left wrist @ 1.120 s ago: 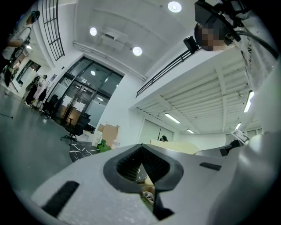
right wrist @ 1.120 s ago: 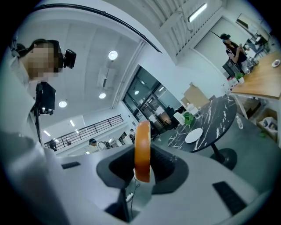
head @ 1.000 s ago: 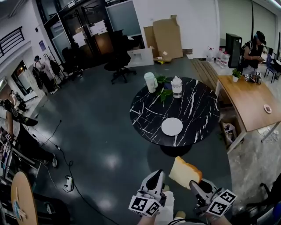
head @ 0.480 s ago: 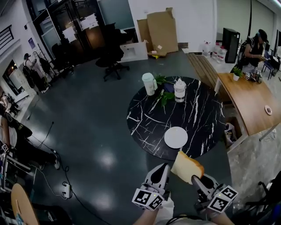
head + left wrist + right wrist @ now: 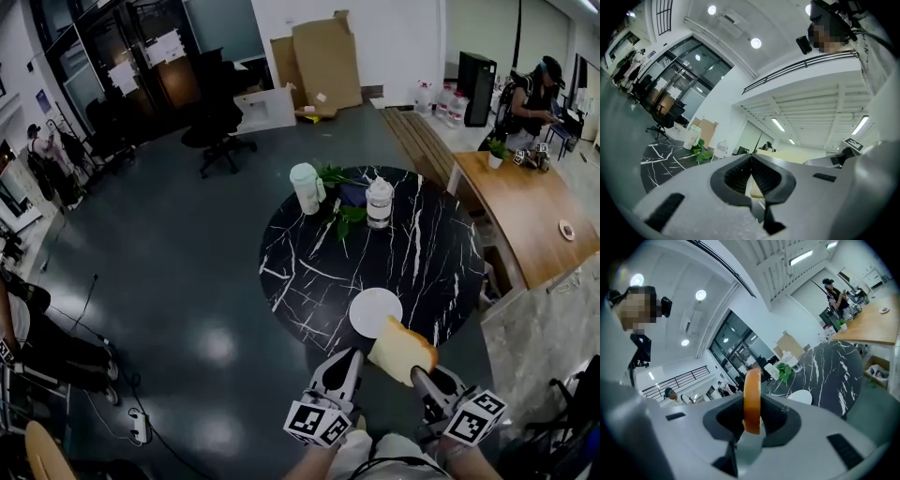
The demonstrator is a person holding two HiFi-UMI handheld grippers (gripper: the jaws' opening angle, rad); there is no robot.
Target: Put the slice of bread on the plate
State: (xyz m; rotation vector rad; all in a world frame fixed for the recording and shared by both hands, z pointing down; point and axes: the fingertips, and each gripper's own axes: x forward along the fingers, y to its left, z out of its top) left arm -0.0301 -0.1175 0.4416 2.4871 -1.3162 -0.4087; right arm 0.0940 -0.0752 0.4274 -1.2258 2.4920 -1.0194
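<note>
The right gripper pinches the tan-crusted white bread slice in its fingers, aloft at the near edge of the black marbled round desk. Carry it toward 11 o'clock, level it over the round white plate, then release. The left gripper has its fingers together, empty. The white jug and lidded clear jar at 12 o'clock obstruct nothing.

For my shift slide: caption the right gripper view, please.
Right gripper clamps a bread slice edge-on, white plate waiting on the black marble table ahead.
</note>
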